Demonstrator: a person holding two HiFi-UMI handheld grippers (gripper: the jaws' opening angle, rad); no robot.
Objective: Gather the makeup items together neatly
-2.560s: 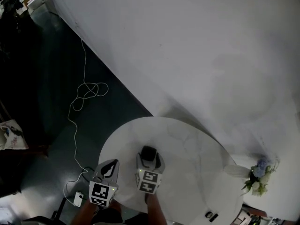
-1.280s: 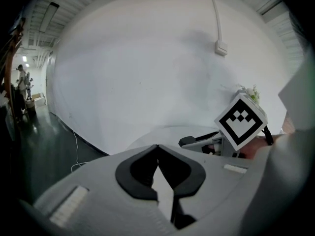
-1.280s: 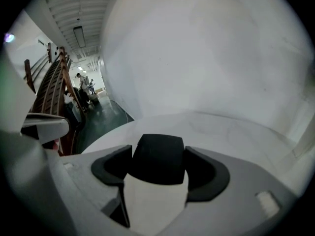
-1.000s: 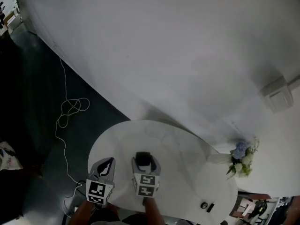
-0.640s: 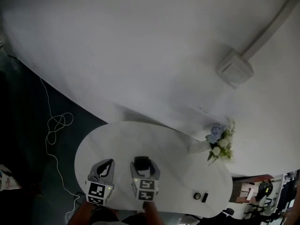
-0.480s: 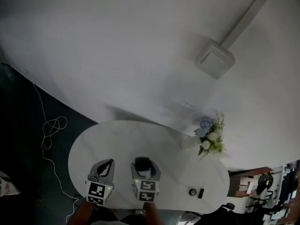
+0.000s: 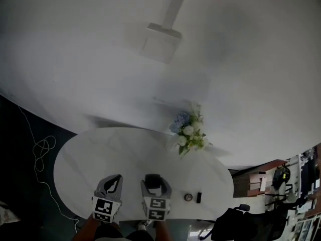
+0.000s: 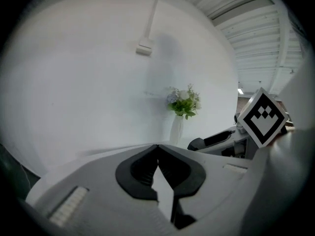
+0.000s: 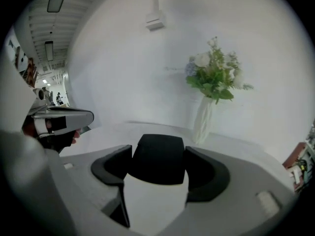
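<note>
The makeup item you have in hand is a white container (image 9: 155, 200) with a squarish black cap (image 9: 158, 160). It stands upright between the jaws of your right claw (image 7: 153, 178), which are closed against its sides. Two more small items lie on the white oval surface (image 7: 95, 152) to the right of that claw: a round dark one (image 7: 188, 197) and, just beside it, a short black stick (image 7: 198, 197). What they are is too small to tell. Your left claw (image 7: 114, 181) has its jaw tips pressed together with nothing between them. Both claws sit side by side at the surface's near edge, pointing toward the wall. A vase of flowers (image 7: 188, 133) stands at the far edge.
</note>
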